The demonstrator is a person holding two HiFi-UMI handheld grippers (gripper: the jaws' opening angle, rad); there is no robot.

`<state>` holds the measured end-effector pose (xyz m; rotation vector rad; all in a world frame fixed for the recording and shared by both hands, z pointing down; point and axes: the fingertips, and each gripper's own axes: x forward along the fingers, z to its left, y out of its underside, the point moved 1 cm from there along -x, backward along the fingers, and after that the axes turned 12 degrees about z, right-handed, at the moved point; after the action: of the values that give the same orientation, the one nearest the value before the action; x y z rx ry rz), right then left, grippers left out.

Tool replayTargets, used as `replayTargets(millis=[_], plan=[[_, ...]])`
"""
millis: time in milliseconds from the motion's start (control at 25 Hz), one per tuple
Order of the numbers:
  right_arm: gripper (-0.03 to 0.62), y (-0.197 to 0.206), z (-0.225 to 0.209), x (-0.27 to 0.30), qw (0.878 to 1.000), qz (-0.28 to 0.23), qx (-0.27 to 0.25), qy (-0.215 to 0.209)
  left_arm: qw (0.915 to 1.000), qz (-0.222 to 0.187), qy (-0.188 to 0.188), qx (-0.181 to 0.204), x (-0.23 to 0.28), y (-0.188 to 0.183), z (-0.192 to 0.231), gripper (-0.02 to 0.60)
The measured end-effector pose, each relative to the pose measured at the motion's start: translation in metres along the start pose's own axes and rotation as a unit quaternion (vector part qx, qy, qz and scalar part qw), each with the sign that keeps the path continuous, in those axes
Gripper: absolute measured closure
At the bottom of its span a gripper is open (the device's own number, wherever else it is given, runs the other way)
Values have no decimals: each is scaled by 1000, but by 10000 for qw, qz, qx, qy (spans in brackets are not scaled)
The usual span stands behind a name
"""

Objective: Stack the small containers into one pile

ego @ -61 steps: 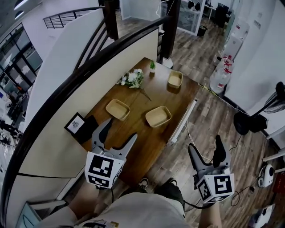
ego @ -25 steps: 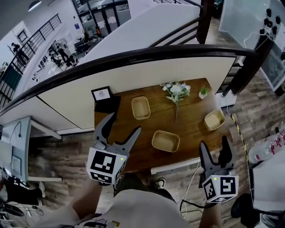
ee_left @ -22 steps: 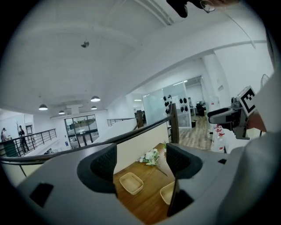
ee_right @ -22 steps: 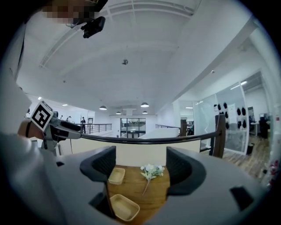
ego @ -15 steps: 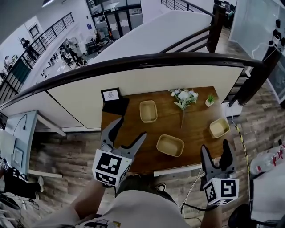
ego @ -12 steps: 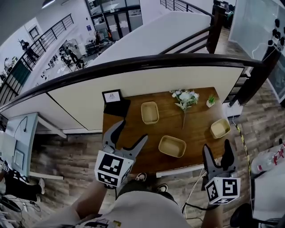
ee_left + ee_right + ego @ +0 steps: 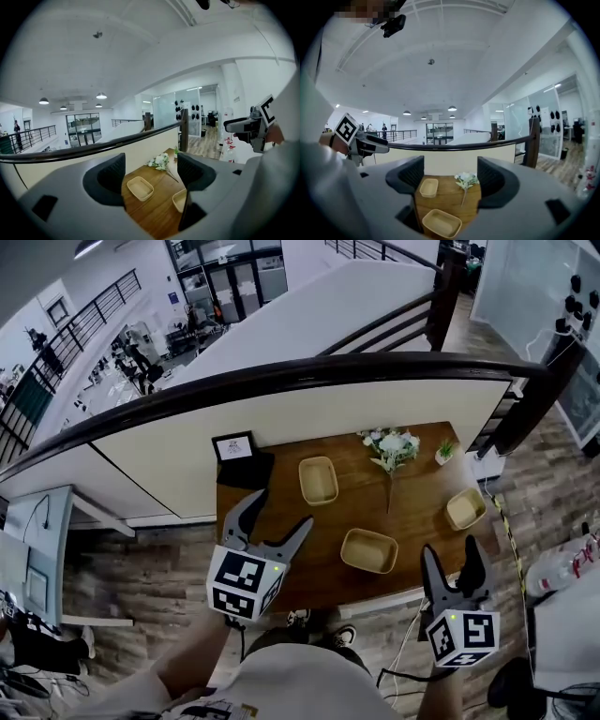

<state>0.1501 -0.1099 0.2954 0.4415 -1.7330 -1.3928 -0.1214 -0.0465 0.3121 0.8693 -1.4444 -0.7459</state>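
Three shallow tan containers lie apart on the wooden table [image 7: 281, 549]: one at the back [image 7: 318, 480], one near the front edge [image 7: 368, 550], one at the right end [image 7: 465, 508]. My left gripper [image 7: 279, 512] hovers over the table's near left corner, open and empty. My right gripper [image 7: 451, 554] hangs off the table's front right, also open and empty. In the left gripper view the jaws [image 7: 151, 176] frame the back container [image 7: 140, 188] and the front one [image 7: 179, 200]. Between the right gripper's jaws [image 7: 451, 176] I see the front container [image 7: 442, 223] and the back container [image 7: 429, 187].
A spray of white flowers [image 7: 392, 446] and a tiny potted plant [image 7: 442, 452] lie at the table's back right. A framed card on a black stand [image 7: 234, 448] sits at the back left. A dark handrail [image 7: 281, 381] over a white partition runs behind the table.
The view swung onto the table and settled. Both grippers drifted a little toward the table and stayed open. The containers have not moved.
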Motion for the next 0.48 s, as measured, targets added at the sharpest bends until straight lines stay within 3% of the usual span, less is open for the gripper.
replayTargets(millis=[480], plan=[[237,5,52,78,9983,400,-185,-384,9953,305,72,-916,55,32,58,232]])
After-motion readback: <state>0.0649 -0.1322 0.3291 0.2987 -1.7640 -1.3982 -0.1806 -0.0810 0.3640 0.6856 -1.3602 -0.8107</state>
